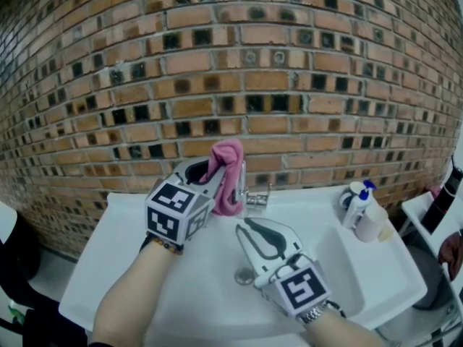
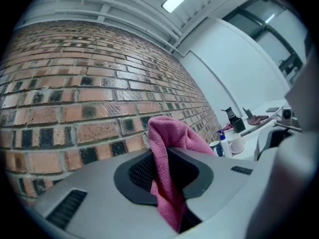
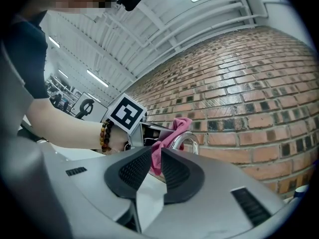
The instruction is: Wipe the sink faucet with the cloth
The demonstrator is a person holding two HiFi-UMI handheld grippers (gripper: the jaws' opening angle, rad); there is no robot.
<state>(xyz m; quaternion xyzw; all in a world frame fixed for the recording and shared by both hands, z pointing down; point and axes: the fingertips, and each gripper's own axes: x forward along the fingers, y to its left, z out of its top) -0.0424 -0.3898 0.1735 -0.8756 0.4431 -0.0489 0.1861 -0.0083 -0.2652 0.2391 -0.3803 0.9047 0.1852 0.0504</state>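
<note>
**Pink cloth pinched at the faucet**

The left gripper (image 1: pixel 214 172) has its jaws closed on a pink cloth (image 1: pixel 228 183), which bulges above the pads and hangs below them. The cloth sits at the chrome faucet (image 1: pixel 255 198) by the brick wall (image 1: pixel 289 85) and seems to drape over the spout, though contact is hard to confirm. The right gripper (image 1: pixel 246 230) hovers over the white sink (image 1: pixel 145 266), its jaws slightly spread with nothing between them.

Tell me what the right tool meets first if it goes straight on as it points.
Most likely the pink cloth hanging at the faucet, which shows straight ahead of the right tool; depth is unclear.
</note>
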